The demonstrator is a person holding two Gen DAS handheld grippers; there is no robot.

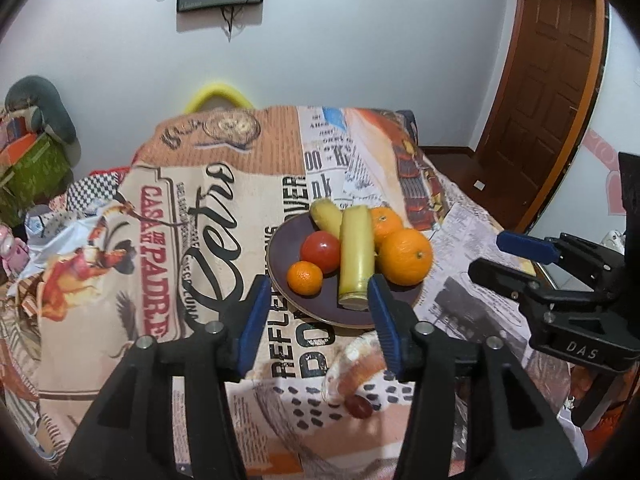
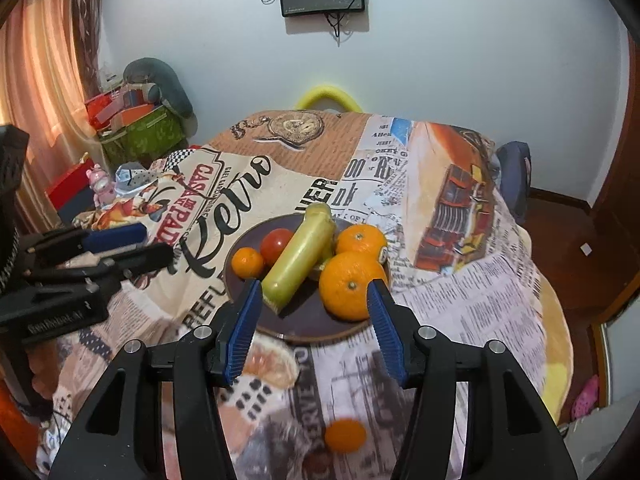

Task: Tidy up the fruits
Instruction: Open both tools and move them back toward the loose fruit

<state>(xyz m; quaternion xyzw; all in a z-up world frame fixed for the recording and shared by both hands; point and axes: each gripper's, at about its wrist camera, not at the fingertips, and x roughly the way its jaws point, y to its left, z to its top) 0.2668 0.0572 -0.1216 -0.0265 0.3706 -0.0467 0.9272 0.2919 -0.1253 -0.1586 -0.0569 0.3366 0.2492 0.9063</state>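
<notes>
Ribbed blue gripper point(image 2: 314, 304) pads; glossy, perhaps ceramic plate point(image 2: 304, 320).

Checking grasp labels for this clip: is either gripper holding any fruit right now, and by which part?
Nothing is held. The left gripper and right gripper are both open and empty; the fruit lies on the plate.

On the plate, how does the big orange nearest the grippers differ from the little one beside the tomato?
The big orange is clearly larger than the little orange. The big one sits right of the long yellow-green fruit, the little one left of it, next to the tomato. Both are round, orange, and rest on the dark plate.
</notes>
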